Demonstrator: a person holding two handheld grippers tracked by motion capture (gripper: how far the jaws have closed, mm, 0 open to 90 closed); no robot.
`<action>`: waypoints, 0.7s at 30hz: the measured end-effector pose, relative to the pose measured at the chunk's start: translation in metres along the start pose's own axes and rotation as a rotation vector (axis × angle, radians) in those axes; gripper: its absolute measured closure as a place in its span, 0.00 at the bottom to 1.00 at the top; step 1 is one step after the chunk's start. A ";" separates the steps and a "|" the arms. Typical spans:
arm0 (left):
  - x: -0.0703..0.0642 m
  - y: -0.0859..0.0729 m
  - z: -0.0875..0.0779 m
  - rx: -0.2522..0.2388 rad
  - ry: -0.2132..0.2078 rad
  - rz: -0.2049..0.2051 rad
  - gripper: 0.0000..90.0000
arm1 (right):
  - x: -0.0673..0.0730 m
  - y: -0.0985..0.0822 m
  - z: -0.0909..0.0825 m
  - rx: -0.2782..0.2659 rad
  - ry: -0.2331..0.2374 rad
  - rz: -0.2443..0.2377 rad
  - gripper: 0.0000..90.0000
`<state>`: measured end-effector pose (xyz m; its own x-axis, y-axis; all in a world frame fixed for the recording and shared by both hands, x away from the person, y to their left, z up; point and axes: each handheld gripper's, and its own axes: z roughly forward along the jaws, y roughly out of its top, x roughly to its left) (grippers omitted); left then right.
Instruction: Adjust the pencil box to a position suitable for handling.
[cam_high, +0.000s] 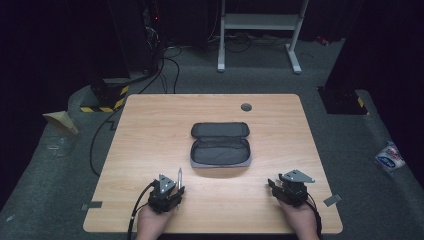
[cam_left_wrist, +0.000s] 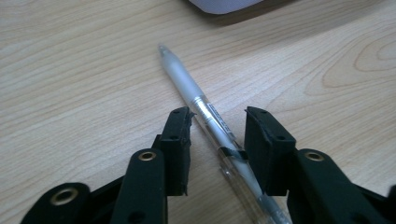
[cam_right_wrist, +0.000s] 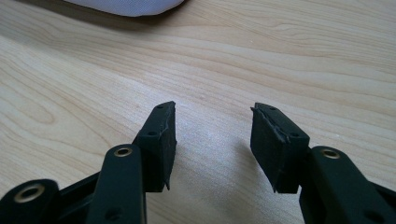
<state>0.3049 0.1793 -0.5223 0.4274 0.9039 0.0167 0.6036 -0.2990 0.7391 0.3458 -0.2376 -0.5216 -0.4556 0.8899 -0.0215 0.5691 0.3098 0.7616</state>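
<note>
Pen (cam_left_wrist: 205, 112) on table (cam_high: 150, 130), open case (cam_high: 220, 144) beyond it.

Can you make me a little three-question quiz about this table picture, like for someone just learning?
1. True or false: the pencil case on the table lies unzipped and open.
2. What lies between the jaws of the left claw? A) a spoon B) a pen C) a key
3. Fill in: the right claw holds ____ between its jaws.

Key:
1. True; both halves lie spread flat.
2. B; the clear pen lies slanted on the wood, and the pads do not clamp it yet.
3. Nothing; bare wood shows in the gap.
</note>
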 end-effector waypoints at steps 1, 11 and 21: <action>0.001 0.000 0.000 0.001 -0.003 -0.003 0.70 | 0.000 0.000 0.000 0.001 0.000 0.003 0.56; 0.011 -0.002 -0.002 0.004 -0.001 -0.003 0.77 | -0.002 0.001 0.001 0.007 0.003 -0.002 0.56; 0.023 -0.003 -0.003 0.003 -0.016 -0.012 0.81 | 0.000 0.001 0.002 0.017 0.006 0.010 0.56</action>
<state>0.3104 0.2018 -0.5218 0.4309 0.9024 -0.0028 0.6110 -0.2894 0.7368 0.3475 -0.2371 -0.5219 -0.4540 0.8909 -0.0099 0.5854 0.3066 0.7505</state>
